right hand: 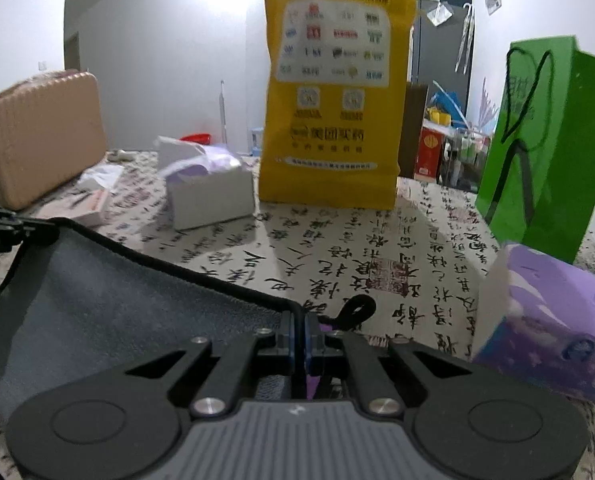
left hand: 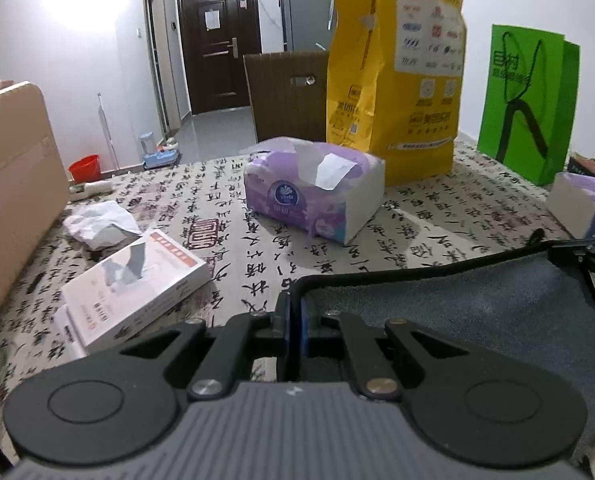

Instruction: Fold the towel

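Observation:
The towel (left hand: 477, 304) is grey-blue with a black hem and is stretched between the two grippers above the table. My left gripper (left hand: 295, 308) is shut on its left corner. My right gripper (right hand: 297, 324) is shut on its right corner, where a black hanging loop (right hand: 355, 310) sticks out. The towel (right hand: 109, 312) sags a little between the corners. The right gripper (left hand: 589, 254) shows at the right edge of the left wrist view, and the left gripper (right hand: 1, 228) shows at the left edge of the right wrist view.
The table has a calligraphy-print cloth (left hand: 417, 216). On it are a purple tissue pack (left hand: 313, 188), a second purple pack (right hand: 545, 320), a white box (left hand: 133, 284), crumpled tissue (left hand: 97, 224), a yellow bag (left hand: 397, 68), a green bag (left hand: 529, 100) and a tan case (right hand: 41, 136).

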Available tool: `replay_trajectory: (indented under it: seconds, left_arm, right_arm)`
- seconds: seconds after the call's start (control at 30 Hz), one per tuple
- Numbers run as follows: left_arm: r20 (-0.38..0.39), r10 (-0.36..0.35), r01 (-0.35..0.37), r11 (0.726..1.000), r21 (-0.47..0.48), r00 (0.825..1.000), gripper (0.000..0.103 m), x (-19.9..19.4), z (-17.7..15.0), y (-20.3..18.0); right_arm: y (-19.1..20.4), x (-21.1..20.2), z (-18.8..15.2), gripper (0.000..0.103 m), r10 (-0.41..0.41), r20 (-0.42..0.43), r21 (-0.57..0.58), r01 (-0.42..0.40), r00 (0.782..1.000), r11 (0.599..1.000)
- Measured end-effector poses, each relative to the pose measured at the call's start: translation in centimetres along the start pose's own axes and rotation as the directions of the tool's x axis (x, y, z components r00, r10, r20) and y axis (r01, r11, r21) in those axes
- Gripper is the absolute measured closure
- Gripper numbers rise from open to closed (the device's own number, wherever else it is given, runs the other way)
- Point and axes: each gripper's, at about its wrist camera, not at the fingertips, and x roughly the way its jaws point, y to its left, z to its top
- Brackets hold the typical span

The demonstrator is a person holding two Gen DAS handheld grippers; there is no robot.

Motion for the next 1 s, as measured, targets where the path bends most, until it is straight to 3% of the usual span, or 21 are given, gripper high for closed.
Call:
replay_trajectory:
  seconds: [0.13,0.23,0.3,0.37,0.47,0.5,0.57,0.77,1.0]
  left_arm:
    - [-0.024,-0.002,0.002,1.000,-0.004,1.000,0.096,2.3,-0.2,0.3]
    - [-0.043,0.008,-0.009,1.000,-0.004,0.999,0.090,3.4,-0.9,0.6]
    - [-0.058,0.006,-0.007,1.000,-0.014,0.998,0.063,3.9,-1.2,1.0]
    - [-0.054,0.018,-0.020,0.999,-0.032,0.998,0.044,3.9,-1.5,1.5]
    - [-0.053,0.006,-0.010,0.997,-0.076,0.999,0.030,3.4,-1.5,2.3]
    - [-0.050,0.002,-0.006,0.996,-0.084,0.999,0.025,3.2,-1.5,2.4]
    - [-0.038,0.004,-0.007,0.996,-0.084,0.999,0.019,2.5,-1.5,2.3]
    - [-0.012,0.018,-0.019,0.997,-0.072,1.000,0.009,0.5,-1.7,1.8]
    - [0.000,0.020,-0.020,0.997,-0.078,1.000,0.005,-2.8,-2.5,1.6]
  right_arm:
    - [-0.5,2.2,0.2,0.098,-0.007,-0.026,0.000,0.007,1.000,1.000]
    - [-0.8,3.4,-0.3,0.087,-0.033,-0.030,0.003,0.033,0.999,0.999]
    - [-1.1,3.5,-0.7,0.083,-0.027,-0.013,0.025,0.028,1.000,0.999]
    - [-1.7,3.5,-0.8,0.075,-0.021,-0.005,0.059,0.022,1.000,0.998]
    - [-2.5,3.4,-0.8,0.056,-0.024,0.008,0.112,0.023,1.000,0.993]
    - [-2.5,3.4,-0.8,0.055,-0.022,0.011,0.119,0.020,1.000,0.993]
    - [-2.5,3.1,-0.7,0.051,-0.017,0.018,0.123,0.014,1.000,0.992]
    - [-1.8,1.3,-0.6,0.020,-0.024,0.046,0.124,0.018,0.999,0.992]
    - [-1.0,-1.4,-1.6,0.014,-0.052,0.038,0.114,0.047,0.998,0.992]
